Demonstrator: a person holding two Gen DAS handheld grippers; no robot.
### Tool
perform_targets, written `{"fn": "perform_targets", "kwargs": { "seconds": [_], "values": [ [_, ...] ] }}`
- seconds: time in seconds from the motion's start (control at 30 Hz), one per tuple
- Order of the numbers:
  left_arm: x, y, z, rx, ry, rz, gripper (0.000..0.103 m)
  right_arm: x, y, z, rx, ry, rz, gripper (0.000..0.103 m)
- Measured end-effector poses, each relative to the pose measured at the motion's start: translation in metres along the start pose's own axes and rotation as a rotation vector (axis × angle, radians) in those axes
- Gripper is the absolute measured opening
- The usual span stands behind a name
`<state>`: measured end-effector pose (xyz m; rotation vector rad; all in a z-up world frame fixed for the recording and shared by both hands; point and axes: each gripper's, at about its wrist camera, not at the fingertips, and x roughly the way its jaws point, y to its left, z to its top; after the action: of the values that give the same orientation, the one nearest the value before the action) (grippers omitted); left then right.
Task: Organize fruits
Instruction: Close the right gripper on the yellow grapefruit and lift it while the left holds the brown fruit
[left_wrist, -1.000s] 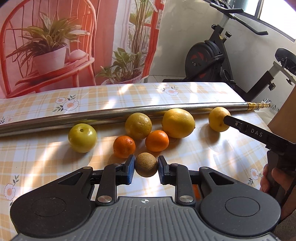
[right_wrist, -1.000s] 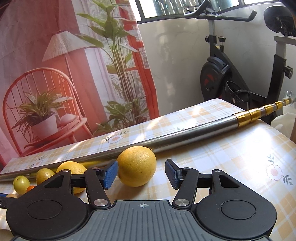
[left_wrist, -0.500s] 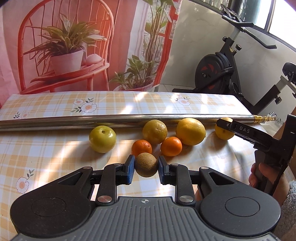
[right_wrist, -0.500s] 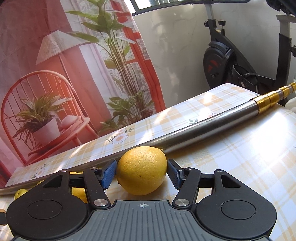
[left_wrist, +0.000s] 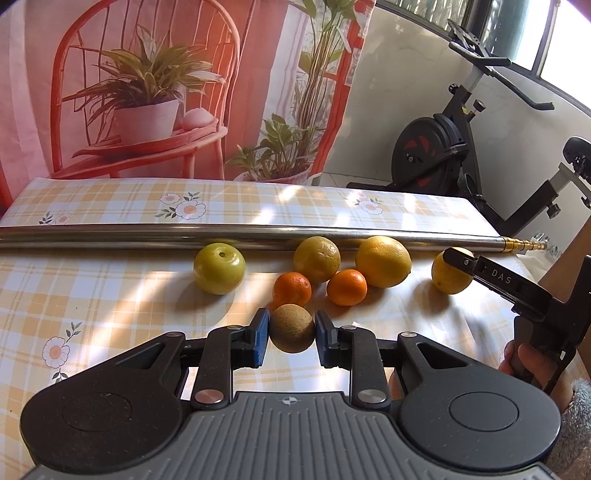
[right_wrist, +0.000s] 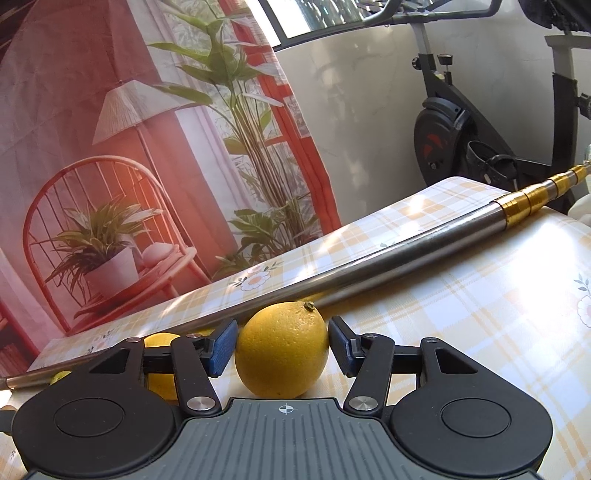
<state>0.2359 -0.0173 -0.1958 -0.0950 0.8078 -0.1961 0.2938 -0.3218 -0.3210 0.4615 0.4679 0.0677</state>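
Your left gripper (left_wrist: 291, 334) is clenching a small round brown fruit (left_wrist: 292, 328), its blue pads (left_wrist: 258, 336) pressing against both sides of it, low over the table (left_wrist: 110, 295). Just beyond it, at 12 o'clock, two small oranges are sitting close together: one (left_wrist: 291, 289) nearly touching the brown fruit, the other (left_wrist: 347, 287) at about 1 o'clock. Behind them, a dull yellow citrus (left_wrist: 317, 259) and a larger bright yellow citrus (left_wrist: 383, 261) are resting against a long metal pole (left_wrist: 147, 236) that is lying across the table. At 11 o'clock a yellow-green round fruit (left_wrist: 219, 268) is sitting alone beside the pole.

Your right gripper (right_wrist: 281, 345) is closing around a lemon (right_wrist: 281, 349): its right pad is touching the peel, while the left pad is sitting a sliver away, so a firm grasp cannot be confirmed. The lemon is resting on the table just in front of the pole. In the left wrist view this same lemon (left_wrist: 451, 273) is lying at 2 o'clock, with your hand (left_wrist: 532, 365) wrapping the gripper handle at 3 o'clock. An exercise bike (left_wrist: 461, 147) is standing beyond the table.
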Motion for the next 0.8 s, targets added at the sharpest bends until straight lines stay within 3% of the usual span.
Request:
{"fn": "perform_targets", "kwargs": {
  "seconds": [0.17,0.8],
  "values": [
    [-0.006,0.010,-0.004,-0.046,0.002,0.005,0.028,-0.008,0.002,-0.003,-0.010,-0.007,0.000,0.050],
    [-0.015,0.013,-0.014,-0.050,0.010,0.005,0.028,-0.003,0.011,-0.005,-0.041,0.045,0.020,0.051]
  ]
}}
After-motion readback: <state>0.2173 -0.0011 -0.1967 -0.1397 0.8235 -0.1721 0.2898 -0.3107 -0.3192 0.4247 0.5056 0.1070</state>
